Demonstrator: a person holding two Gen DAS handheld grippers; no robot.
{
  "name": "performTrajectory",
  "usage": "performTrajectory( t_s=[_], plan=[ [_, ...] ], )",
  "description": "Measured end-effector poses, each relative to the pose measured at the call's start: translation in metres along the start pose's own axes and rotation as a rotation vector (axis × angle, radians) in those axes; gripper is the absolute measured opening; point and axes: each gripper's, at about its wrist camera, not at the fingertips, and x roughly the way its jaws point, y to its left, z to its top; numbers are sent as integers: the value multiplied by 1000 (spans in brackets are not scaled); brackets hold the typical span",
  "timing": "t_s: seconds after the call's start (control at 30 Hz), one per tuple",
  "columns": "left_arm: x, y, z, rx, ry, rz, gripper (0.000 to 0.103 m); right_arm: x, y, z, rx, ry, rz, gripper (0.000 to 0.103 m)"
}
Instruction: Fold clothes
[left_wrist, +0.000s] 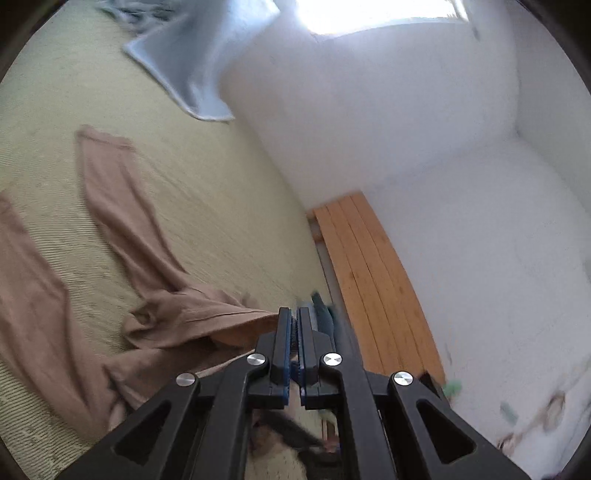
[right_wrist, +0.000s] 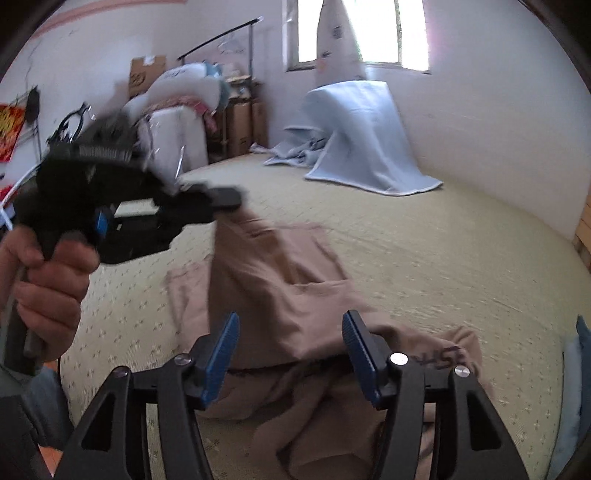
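Observation:
Tan trousers (left_wrist: 122, 229) lie spread on the green mat, legs stretched away to the left. My left gripper (left_wrist: 294, 317) is shut on the trousers' waist edge (left_wrist: 236, 317) and lifts it off the mat. In the right wrist view the left gripper (right_wrist: 221, 197) holds the tan trousers (right_wrist: 273, 280) up by a corner, the cloth hanging below it. My right gripper (right_wrist: 290, 354) is open and empty, low over the bunched lower part of the trousers.
A light blue blanket (right_wrist: 354, 136) drapes over something by the window at the mat's far side; it also shows in the left wrist view (left_wrist: 184, 55). White wall and wooden slats (left_wrist: 373, 280) border the mat. Boxes and bedding (right_wrist: 177, 110) are piled at the far left.

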Motion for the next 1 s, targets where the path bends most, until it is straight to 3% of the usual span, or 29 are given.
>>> performTrajectory(
  t_s=[0.17,0.33,0.4,0.43,0.47,0.57,0.63,0.7,1.0],
  plan=[
    [15,-29,-10,154,98,-15,2,5,6,-1,4,5,13,62],
    [21,-39,-17,212,144,-37,2,1,5,1,37,-14,48,60],
    [20,-40,-18,223,149,-35,2,-1,0,1,62,-19,51,46],
    [20,-40,-18,228,149,-31,2,-2,-4,1,76,-21,50,30],
    [18,-40,-18,233,146,-25,2,-3,-7,2,90,-23,49,20],
    [13,-38,-15,233,126,-9,17,-6,-18,2,134,-29,47,15],
    [9,-37,-14,235,107,3,49,-8,-25,3,162,-34,46,14],
    [5,-35,-12,243,86,24,62,-10,-31,4,191,-38,44,14],
    [-4,-25,-10,304,53,183,64,-29,-80,0,296,-66,-20,14]
  ],
)
